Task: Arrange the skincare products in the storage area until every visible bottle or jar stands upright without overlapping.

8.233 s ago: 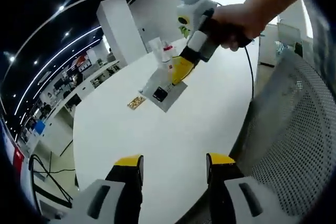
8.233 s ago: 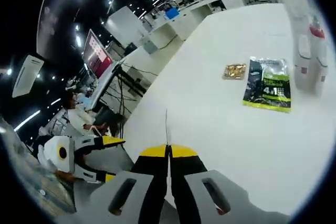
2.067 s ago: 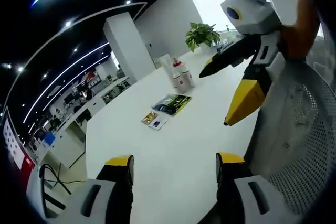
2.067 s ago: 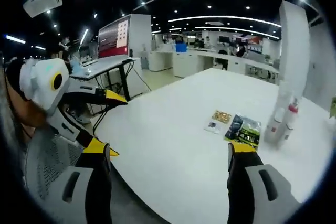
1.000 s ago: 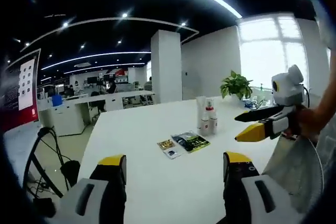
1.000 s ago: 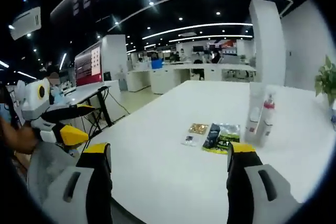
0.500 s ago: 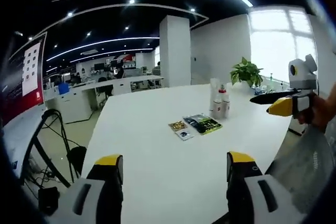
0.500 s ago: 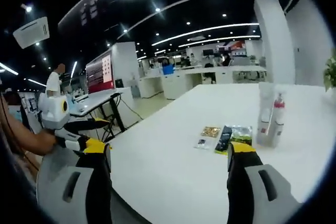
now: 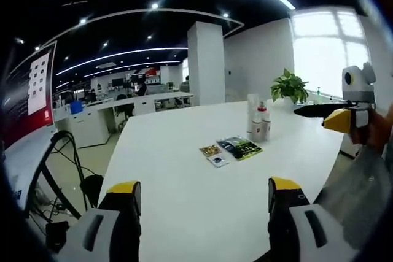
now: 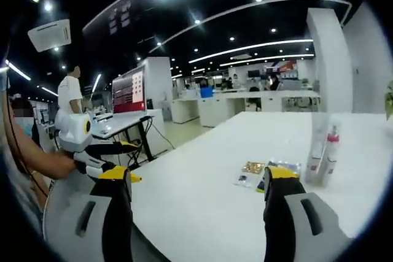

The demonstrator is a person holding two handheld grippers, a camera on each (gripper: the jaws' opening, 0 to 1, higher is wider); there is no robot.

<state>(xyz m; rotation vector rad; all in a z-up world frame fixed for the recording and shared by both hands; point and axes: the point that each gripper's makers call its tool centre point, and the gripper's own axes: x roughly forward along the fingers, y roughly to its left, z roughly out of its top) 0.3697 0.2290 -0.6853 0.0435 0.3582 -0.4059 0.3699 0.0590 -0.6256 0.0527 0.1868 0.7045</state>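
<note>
Across the white table [image 9: 184, 176] a cluster of bottles [image 9: 256, 124] stands upright: a tall white tube and smaller ones, one red-capped. In front of them lie a green-black sachet [image 9: 241, 147], a gold packet [image 9: 210, 150] and a small white packet [image 9: 216, 160]. My left gripper [image 9: 206, 188] is open with nothing in it, well short of them. My right gripper [image 9: 334, 118] hangs at the table's right side, held in a hand. In its own view the right gripper [image 10: 198, 176] is open with nothing held, the bottles [image 10: 324, 145] far right, the gold packet [image 10: 252, 167] near its right jaw, the left gripper [image 10: 98, 151] at left.
A potted plant [image 9: 288, 87] stands behind the bottles. A grey mesh chair [image 9: 356, 194] is at the lower right. A white pillar [image 9: 206, 62] and office desks fill the background. Cables and a wheel [image 9: 55, 170] lie on the floor at left. A person [image 10: 69, 96] stands far off.
The right gripper, shut 8 seconds ago, is open now. Both grippers have drawn back from the table and levelled out. The products have not moved in the last second.
</note>
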